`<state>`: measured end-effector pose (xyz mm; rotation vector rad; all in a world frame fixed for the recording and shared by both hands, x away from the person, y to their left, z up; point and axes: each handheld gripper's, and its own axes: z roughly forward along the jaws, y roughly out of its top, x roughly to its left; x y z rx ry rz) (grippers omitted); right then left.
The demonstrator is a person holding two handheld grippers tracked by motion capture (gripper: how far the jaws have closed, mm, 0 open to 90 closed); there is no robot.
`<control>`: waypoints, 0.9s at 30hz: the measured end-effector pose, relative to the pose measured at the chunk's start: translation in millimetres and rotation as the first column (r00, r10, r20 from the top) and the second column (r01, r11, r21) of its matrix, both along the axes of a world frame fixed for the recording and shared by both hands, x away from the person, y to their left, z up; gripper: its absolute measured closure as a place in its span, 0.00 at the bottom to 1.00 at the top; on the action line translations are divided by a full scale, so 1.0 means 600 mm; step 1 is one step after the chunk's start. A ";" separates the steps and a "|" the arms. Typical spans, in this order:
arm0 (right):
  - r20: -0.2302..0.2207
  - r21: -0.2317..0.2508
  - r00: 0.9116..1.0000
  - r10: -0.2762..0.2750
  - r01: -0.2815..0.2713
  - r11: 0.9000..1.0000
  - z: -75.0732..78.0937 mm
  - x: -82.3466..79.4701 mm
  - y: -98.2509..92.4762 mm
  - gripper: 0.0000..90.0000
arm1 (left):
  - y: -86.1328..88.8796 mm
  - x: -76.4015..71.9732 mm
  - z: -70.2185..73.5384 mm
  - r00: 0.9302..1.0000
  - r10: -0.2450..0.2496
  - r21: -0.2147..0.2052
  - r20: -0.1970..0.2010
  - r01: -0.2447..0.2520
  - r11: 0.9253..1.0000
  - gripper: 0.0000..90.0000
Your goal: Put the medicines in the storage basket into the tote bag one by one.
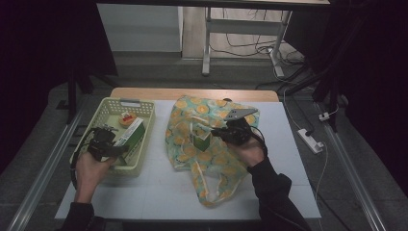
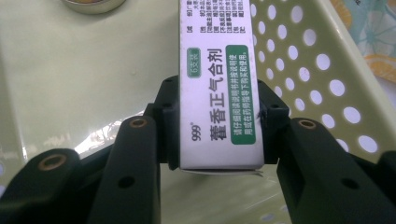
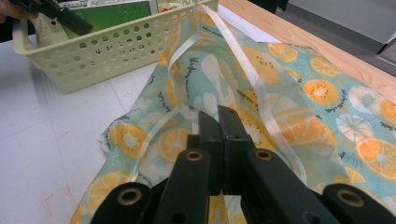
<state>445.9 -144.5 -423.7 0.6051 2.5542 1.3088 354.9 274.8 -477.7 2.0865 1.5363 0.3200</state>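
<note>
A white box with a green label (image 2: pixel 215 56) lies in the pale green perforated basket (image 1: pixel 118 100) at the table's left. My left gripper (image 2: pixel 218 105) reaches into the basket, its pads pressing the box's two long sides near its end; from above the left gripper (image 1: pixel 118 146) sits at the end of the box (image 1: pixel 131 133). An orange-print fabric bag (image 1: pixel 211 166) lies in the middle, a green carton (image 1: pixel 202 139) standing in its mouth. My right gripper (image 1: pixel 219 132) is at the bag's opening; its jaws are together on the bag (image 3: pixel 299 93) at the right gripper (image 3: pixel 218 115).
A small round tin (image 1: pixel 126 119) sits at the basket's far end. The basket's wall (image 2: pixel 317 70) runs close beside the box. The white tabletop (image 1: pixel 154 192) shows bare in front of the basket and bag. A power strip (image 1: pixel 310 140) lies on the floor at right.
</note>
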 end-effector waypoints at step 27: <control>0.009 0.001 1.000 -0.006 0.006 1.000 0.002 0.000 -0.002 0.99 | 0.006 -0.061 0.120 0.979 -0.072 -0.117 0.189 0.095 0.989 0.69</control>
